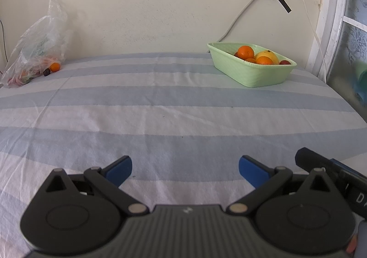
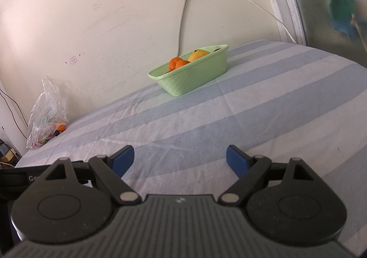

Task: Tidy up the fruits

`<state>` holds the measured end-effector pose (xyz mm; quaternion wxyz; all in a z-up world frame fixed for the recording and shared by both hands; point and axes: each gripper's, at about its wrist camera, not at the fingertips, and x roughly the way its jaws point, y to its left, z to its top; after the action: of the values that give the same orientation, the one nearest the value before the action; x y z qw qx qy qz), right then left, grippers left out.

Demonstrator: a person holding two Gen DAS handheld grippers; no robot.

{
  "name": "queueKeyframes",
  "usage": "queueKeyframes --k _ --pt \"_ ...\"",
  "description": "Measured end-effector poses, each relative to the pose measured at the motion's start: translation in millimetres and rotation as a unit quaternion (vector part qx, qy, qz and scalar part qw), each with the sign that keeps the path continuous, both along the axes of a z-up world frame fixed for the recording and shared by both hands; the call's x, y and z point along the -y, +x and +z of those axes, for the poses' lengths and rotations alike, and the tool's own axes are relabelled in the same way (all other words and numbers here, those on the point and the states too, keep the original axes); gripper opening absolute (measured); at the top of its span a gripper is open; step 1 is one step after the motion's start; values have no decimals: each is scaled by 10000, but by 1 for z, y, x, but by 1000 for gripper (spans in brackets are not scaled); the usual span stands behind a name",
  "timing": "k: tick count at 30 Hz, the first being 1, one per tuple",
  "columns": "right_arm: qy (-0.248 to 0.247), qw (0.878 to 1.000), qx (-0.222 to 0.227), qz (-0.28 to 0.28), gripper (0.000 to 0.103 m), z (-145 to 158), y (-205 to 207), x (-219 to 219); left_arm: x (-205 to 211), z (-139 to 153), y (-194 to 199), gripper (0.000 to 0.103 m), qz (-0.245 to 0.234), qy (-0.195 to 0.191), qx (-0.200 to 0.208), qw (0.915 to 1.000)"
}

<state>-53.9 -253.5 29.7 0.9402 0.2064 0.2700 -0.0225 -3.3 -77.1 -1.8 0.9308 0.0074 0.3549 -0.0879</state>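
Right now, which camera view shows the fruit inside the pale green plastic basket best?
The left wrist view: it looks over the pale green plastic basket rim onto oranges, a yellow fruit and dark ones. The right wrist view shows the basket side-on, its wall hiding most fruit.

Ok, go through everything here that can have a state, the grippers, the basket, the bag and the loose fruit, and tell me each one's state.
left gripper: open, holding nothing
right gripper: open, holding nothing
green basket: upright, partly filled with oranges and a yellow fruit
plastic bag: slumped against the wall, mouth open, some items inside
orange: at the bag's mouth, on the cloth
dark fruit: beside that orange, on the cloth
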Motion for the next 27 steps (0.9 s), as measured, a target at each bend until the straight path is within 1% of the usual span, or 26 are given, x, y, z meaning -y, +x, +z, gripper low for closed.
queueKeyframes --k 27 --pt "-28 10000 24 -5 89 -1 -1 -1 1 1 0 103 -9 5 -7 10000"
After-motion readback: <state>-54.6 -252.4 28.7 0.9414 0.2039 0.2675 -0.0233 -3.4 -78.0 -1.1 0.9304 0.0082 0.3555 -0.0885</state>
